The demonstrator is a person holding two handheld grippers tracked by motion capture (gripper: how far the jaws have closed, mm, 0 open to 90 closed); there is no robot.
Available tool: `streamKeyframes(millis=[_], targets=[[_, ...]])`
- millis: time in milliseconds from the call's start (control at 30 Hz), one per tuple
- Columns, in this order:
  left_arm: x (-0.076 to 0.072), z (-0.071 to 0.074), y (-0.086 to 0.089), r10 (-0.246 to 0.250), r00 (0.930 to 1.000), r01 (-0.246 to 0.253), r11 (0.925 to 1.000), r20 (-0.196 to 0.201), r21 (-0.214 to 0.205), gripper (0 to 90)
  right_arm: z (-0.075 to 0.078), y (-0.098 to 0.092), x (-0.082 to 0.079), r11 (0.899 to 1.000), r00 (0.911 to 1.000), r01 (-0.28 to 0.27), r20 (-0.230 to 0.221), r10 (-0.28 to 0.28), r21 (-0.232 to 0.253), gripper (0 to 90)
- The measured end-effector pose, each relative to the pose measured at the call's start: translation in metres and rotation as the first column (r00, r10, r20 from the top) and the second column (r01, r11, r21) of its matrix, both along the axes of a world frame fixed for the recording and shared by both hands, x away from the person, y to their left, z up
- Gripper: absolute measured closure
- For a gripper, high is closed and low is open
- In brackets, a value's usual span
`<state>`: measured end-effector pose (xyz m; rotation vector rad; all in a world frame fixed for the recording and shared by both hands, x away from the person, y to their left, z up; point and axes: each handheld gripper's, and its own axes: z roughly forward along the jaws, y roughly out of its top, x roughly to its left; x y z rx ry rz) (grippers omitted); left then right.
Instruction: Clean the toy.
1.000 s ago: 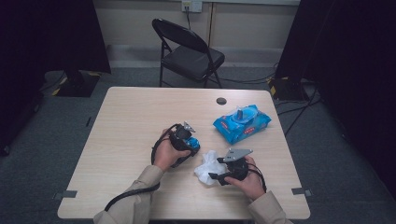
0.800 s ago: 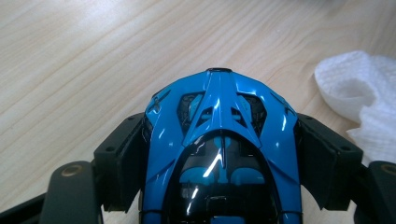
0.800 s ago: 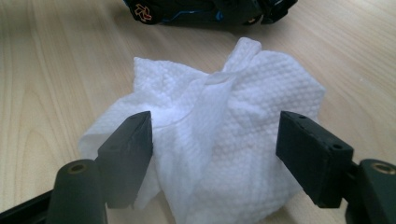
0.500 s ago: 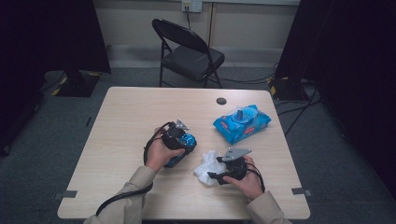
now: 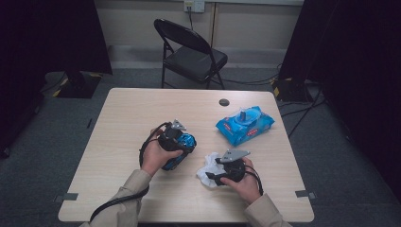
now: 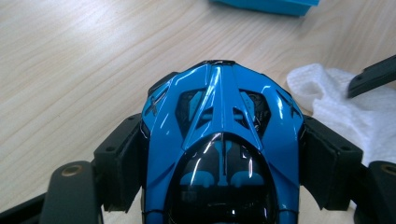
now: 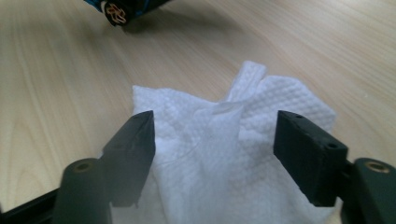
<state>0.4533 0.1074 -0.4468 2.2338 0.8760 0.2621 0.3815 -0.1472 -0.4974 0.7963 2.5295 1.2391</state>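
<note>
toy car point(image 6: 223, 154): blue, glossy, black windscreen; lower centre of the left gripper view, clamped across its sides; in the high view it sits just left of centre frame point(image 5: 182, 144), lifted a bit off the table, I think
left gripper point(image 5: 176, 140): jaws closed onto the toy car flanks, black pads point(image 6: 122, 158) pressed flat against the body on both sides
car handling: hard shiny shell, light, I judge it slippery under the pads; side grip across the widest part looks right, I'd keep squeeze moderate so thin trim doesn't crack
wipe point(image 7: 224, 154): white, dimpled, crumpled, lying on the table between my right jaws; lower centre-right of the high view point(image 5: 206, 170)
right gripper point(image 5: 215, 176): jaws wide apart, straddling the wipe, holding nothing; pads point(image 7: 133, 149) clear of the cloth sides as far as I can tell
wipe handling: soft, limp, probably damp, no weight; I'd pinch a bunched fold near the middle, an edge would just drag flat
step, my guess: close on the wipe, then bring it to the car body to clean it
wipes pack point(image 5: 245, 124): blue soft pack, right of centre in the high view, lid flap looks open; can't see whether a sheet pokes out, contents hidden
table point(image 5: 132, 113): light wood-look top, small dark round thing point(image 5: 224, 102) near its far edge
folding chair point(image 5: 191, 52): black, behind the table, top centre of frame
risk: wipe sliding on the smooth top instead of gathering when the jaws close
</note>
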Motion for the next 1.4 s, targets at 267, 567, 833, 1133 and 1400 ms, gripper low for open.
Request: streamKeyframes(millis=[267,567,833,1133,1400], targets=[[-0.007,0.004,0.005,-0.011,0.9999,0.011,0.9994,0.003,-0.034,24.6,-0.007,0.009,0.0,0.997,0.9981,0.062,0.006,-0.062,-0.039,38.3],[-0.015,0.011,0.012,-0.021,0.9997,0.021,0.998,0.009,-0.059,24.6,-0.006,0.015,-0.002,0.997,0.9985,0.051,0.021,-0.05,-0.058,71.1],[-0.027,0.022,0.018,-0.045,0.9987,0.047,0.994,0.024,-0.099,24.6,-0.004,0.019,-0.001,0.997,0.9989,0.045,-0.004,-0.046,-0.065,86.4],[-0.039,0.026,0.025,-0.077,0.9965,0.08,0.9894,0.033,-0.121,24.7,0.018,0.009,0.001,0.996,0.997,0.07,-0.035,-0.069,0.052,87.3],[-0.048,0.033,0.028,-0.093,0.9937,0.101,0.9856,0.062,-0.136,24.7,0.052,-0.005,0.006,0.986,0.9951,0.099,-0.007,-0.099,0.133,87.4]])
